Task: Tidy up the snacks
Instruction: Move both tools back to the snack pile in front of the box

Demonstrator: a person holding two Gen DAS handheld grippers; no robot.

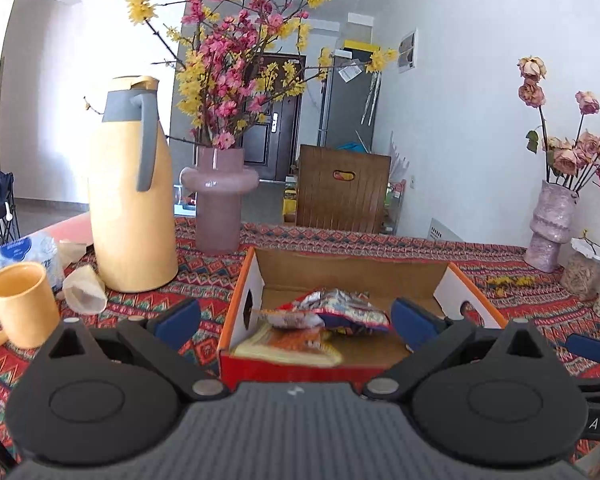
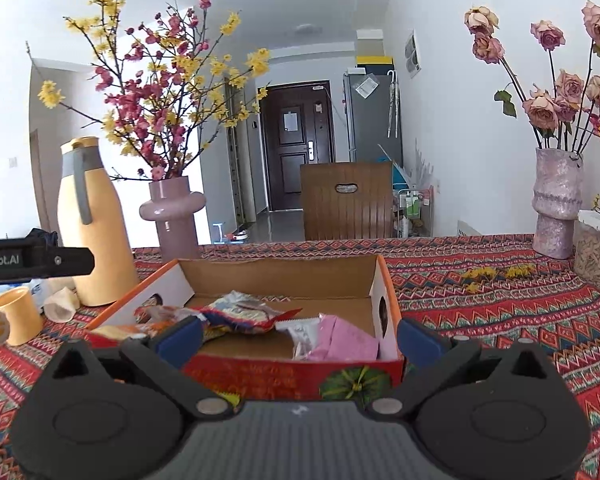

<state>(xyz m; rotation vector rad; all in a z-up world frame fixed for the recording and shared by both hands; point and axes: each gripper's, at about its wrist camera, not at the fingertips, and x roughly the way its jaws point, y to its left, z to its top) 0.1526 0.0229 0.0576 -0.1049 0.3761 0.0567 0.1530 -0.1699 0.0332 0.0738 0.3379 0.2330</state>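
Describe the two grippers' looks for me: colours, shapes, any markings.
Both match: left gripper and right gripper have matte black linkages with round silver pivots, a ribbed grey body and blue finger pads. The left's black side bar reads "Robot.AI"; another fragment reads "AS".

Open cardboard box with snack packets, seen between spread gripper fingers

The left gripper [image 1: 296, 320] is held with its blue-padded fingers [image 1: 178, 318] wide apart and nothing between them. Beyond them an open cardboard box with orange rim and red front [image 1: 352, 270] is set on a red patterned tablecloth [image 1: 540, 300]. Inside it a crumpled silver, red and blue snack packet [image 1: 326, 312] is laid over a yellow and orange packet [image 1: 288, 346]. To the left a tall yellow jug with a grey handle [image 1: 130, 208], a yellow mug [image 1: 22, 304] and a pink glass vase of blossom branches [image 1: 219, 196] are seen.
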